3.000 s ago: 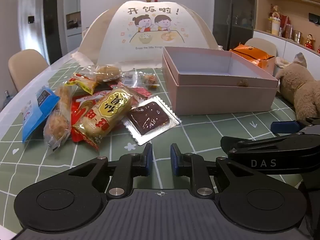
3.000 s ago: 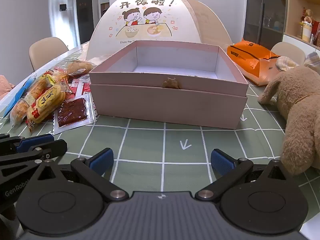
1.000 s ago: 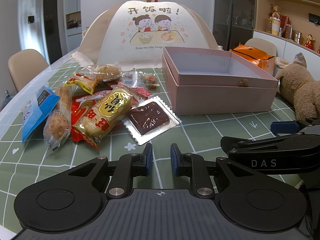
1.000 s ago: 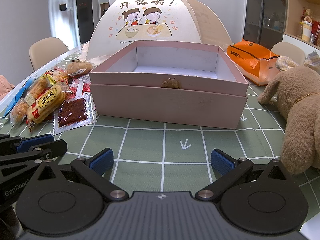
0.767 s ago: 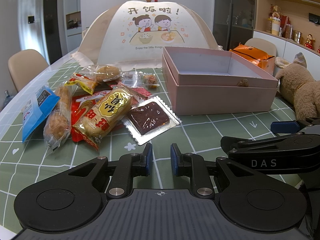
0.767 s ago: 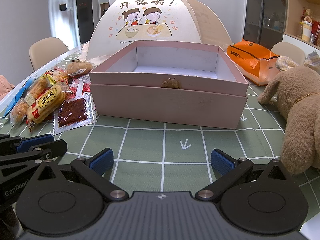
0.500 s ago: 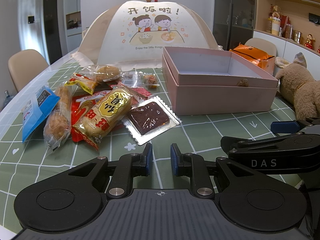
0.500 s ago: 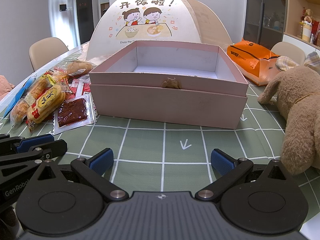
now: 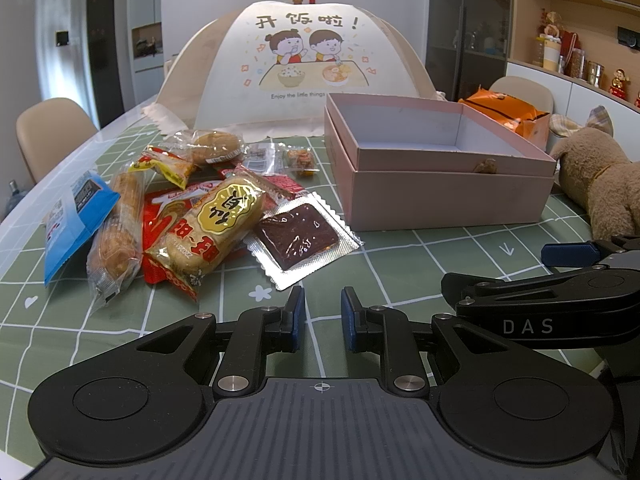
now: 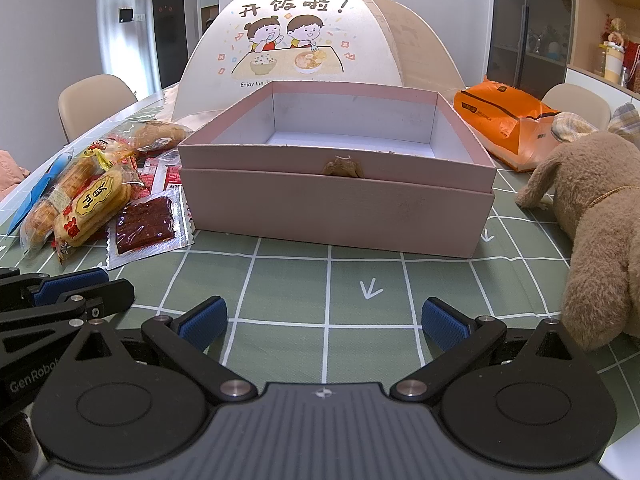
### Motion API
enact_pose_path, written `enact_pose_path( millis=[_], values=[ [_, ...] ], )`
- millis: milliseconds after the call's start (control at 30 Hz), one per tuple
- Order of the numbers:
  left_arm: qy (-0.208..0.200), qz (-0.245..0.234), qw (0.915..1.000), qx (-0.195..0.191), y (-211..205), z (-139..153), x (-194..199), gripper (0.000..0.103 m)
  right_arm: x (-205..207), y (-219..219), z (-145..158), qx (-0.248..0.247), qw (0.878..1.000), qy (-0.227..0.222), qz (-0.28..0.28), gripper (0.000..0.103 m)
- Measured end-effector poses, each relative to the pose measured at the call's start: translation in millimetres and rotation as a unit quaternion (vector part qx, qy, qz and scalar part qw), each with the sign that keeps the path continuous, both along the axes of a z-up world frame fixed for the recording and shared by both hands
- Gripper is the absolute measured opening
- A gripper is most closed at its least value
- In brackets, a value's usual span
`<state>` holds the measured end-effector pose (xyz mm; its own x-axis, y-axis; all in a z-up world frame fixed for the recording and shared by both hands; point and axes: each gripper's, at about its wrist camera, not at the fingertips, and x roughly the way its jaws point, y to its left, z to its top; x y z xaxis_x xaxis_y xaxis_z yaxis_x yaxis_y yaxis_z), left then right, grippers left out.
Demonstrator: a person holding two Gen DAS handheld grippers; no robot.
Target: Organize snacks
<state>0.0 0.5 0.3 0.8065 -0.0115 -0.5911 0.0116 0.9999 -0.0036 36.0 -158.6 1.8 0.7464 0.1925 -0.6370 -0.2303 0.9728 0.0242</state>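
No snack is being held. The snacks (image 9: 208, 220) are being left piled on the tabletop (image 9: 400, 264), left of the open pink box (image 9: 440, 196), which is being seen empty.

Risk: the flat foil jerky packet (image 9: 298, 236), lying nearest, is judged liable to slide or buckle if pinched from above, since little edge is offered. The box wall could be knocked on the transfer.

The left gripper (image 9: 322, 318) is being held low and level, aimed at the packet, fingers nearly closed on nothing. The right gripper (image 10: 322, 322) is being held facing the box, fingers spread wide, empty.
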Motion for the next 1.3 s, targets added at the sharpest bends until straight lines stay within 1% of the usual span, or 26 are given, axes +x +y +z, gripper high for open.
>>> enact_pose_path(
  millis=[333,367,433,500,567,600,667,733,767,800,833,867,967,1000,1033,1133,1167,1233,1267,1300],
  values=[
    [0.000,0.000,1.0000,0.001,-0.1,0.0,0.0,0.023,0.0,-0.2,0.1,0.001,1.000,0.000,0.000,0.103],
    [0.000,0.000,1.0000,0.002,-0.3,0.0,0.0,0.023,0.2,-0.1,1.0,-0.001,1.000,0.005,0.005,0.103],
    [0.000,0.000,1.0000,0.005,-0.4,-0.1,-0.1,0.023,5.0,1.9,5.6,-0.008,0.999,0.031,0.020,0.103],
    [0.002,-0.001,1.0000,-0.007,4.3,0.5,-0.2,0.023,9.2,4.0,10.1,-0.015,0.998,0.059,0.020,0.103],
    [0.017,0.000,0.9996,-0.021,7.3,6.3,2.3,0.023,15.5,2.2,11.2,-0.019,0.997,0.077,0.019,0.103],
    [0.025,0.001,0.9991,-0.034,12.6,11.2,5.0,0.023,17.7,2.7,11.7,-0.020,0.996,0.084,0.018,0.103],
    [0.029,0.011,0.9977,-0.060,24.9,27.2,8.2,0.023,11.9,5.2,14.6,-0.023,0.996,0.091,0.012,0.103],
    [0.022,0.023,0.9972,-0.067,37.6,44.9,13.0,0.023,15.4,9.1,18.7,-0.027,0.994,0.108,0.014,0.103],
    [0.014,0.029,0.9971,-0.069,45.3,54.8,15.9,0.023,23.0,16.3,18.7,-0.029,0.992,0.121,0.032,0.100],
    [0.007,0.035,0.9969,-0.071,53.1,63.6,17.8,0.023,27.8,23.1,22.2,-0.027,0.990,0.128,0.055,0.091],
    [0.001,0.045,0.9964,-0.072,61.9,71.0,20.1,0.023,30.5,29.8,26.7,-0.020,0.990,0.121,0.066,0.087],
    [-0.001,0.055,0.9959,-0.071,70.7,77.0,21.7,0.023,33.2,36.3,32.1,-0.013,0.992,0.109,0.067,0.087],
    [0.003,0.080,0.9944,-0.069,94.4,85.1,25.5,0.023,47.1,63.0,43.3,-0.012,0.996,0.073,0.049,0.087],
    [0.005,0.083,0.9940,-0.070,100.5,85.5,25.9,0.023,52.4,70.3,44.2,-0.006,0.997,0.071,0.043,0.087],
    [0.007,0.087,0.9938,-0.070,105.3,85.2,26.4,0.023,59.0,77.6,43.8,0.003,0.996,0.079,0.030,0.087],
    [0.022,0.085,0.9936,-0.072,113.6,82.6,25.5,0.023,71.9,89.6,37.5,0.019,0.995,0.092,-0.035,0.087],
    [0.028,0.081,0.9936,-0.074,115.0,81.1,25.2,0.023,74.4,88.6,35.8,0.024,0.993,0.093,-0.066,0.087],
    [0.036,0.071,0.9940,-0.076,115.4,77.5,23.9,0.023,78.0,82.8,31.2,0.033,0.990,0.089,-0.104,0.087],
    [0.039,0.063,0.9945,-0.074,115.4,75.4,23.8,0.023,80.1,79.4,28.9,0.028,0.989,0.083,-0.117,0.087],
    [0.041,0.058,0.9950,-0.071,114.5,73.5,22.7,0.023,81.4,76.1,26.7,0.013,0.989,0.075,-0.129,0.087]
  ],
)
